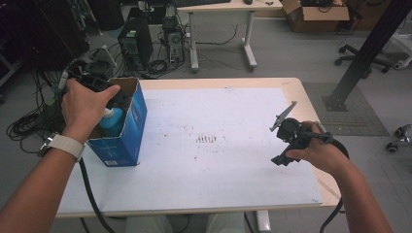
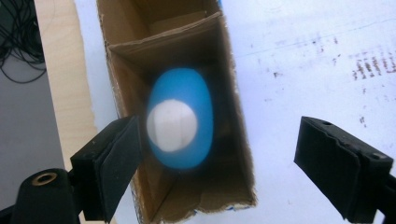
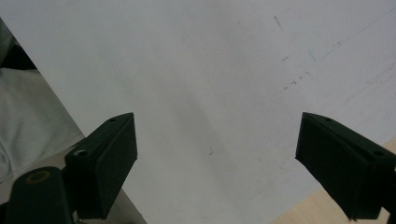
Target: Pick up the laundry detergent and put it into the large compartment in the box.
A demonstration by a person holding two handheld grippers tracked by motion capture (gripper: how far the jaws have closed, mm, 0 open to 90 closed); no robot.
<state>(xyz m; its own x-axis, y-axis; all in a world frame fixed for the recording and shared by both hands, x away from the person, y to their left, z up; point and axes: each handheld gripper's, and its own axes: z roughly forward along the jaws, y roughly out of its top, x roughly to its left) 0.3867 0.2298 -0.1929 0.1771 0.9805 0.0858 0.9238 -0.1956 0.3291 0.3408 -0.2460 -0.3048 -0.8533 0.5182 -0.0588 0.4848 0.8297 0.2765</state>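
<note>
We start with the blue bottle [image 2: 180, 123], which stands upright inside the open blue cardboard box [image 1: 127, 127]; in the left gripper view we look straight down on its white cap [image 2: 171, 125], slightly blurred, with brown cardboard walls and an inner divider around it. In the high view the bottle [image 1: 112, 121] shows just over the box's near rim, the box itself sitting at the left edge of the white sheet [image 1: 204, 160] that covers the wooden table [image 1: 311, 104].

Our left gripper [image 2: 219, 168] hangs above the box mouth with its black jaws spread wide, released and holding nothing; the bottle lies between and below them (one jaw sits over the box's left wall, the other out over the white sheet). From above, the left hand [image 1: 85, 108] wraps the gripper over the box top.

Our right gripper [image 3: 217, 170] is well apart from the box, held by the right hand [image 1: 318, 153] near the table's right edge. Its jaws are likewise wide apart and empty, looking down on bare white sheet with faint marks.

On the sheet's middle we see a patch of dark smudges [image 1: 206, 139]. Beyond the table stand computer towers [image 1: 136, 43] with tangled cables, a desk [image 1: 228, 29], and a cardboard carton [image 1: 316, 14].
</note>
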